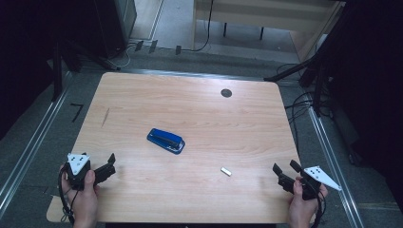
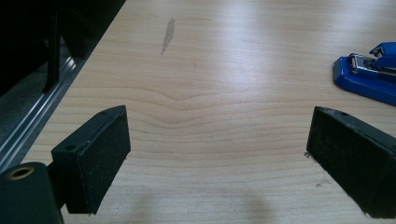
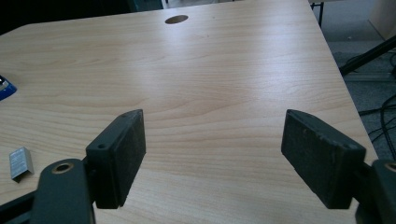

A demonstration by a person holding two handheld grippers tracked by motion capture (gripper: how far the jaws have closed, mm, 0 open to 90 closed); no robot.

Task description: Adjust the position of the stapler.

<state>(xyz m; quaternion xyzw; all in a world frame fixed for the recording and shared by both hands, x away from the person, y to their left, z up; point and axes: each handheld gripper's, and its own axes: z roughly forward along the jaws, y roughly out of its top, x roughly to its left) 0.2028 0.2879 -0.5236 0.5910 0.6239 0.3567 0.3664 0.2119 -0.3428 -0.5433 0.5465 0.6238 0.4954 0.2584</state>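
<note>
A blue stapler (image 1: pixel 166 140) lies near the middle of the wooden table (image 1: pixel 190 109); its end shows at the right edge of the left gripper view (image 2: pixel 369 74). A small silver strip of staples (image 1: pixel 226 171) lies on the wood to the right of it, and at the left edge of the right gripper view (image 3: pixel 20 162). My left gripper (image 1: pixel 112 164) rests at the table's front left, open, with bare wood between its jaws (image 2: pixel 219 144). At the front right corner my right gripper (image 1: pixel 285 167) is open too, with nothing between its jaws (image 3: pixel 212 154).
A round cable hole (image 1: pixel 226 93) sits near the table's far right (image 3: pixel 176 19). A grey streak (image 1: pixel 105 117) marks the wood at the left (image 2: pixel 167 36). Metal rails, cables and dark stands surround the table on the floor.
</note>
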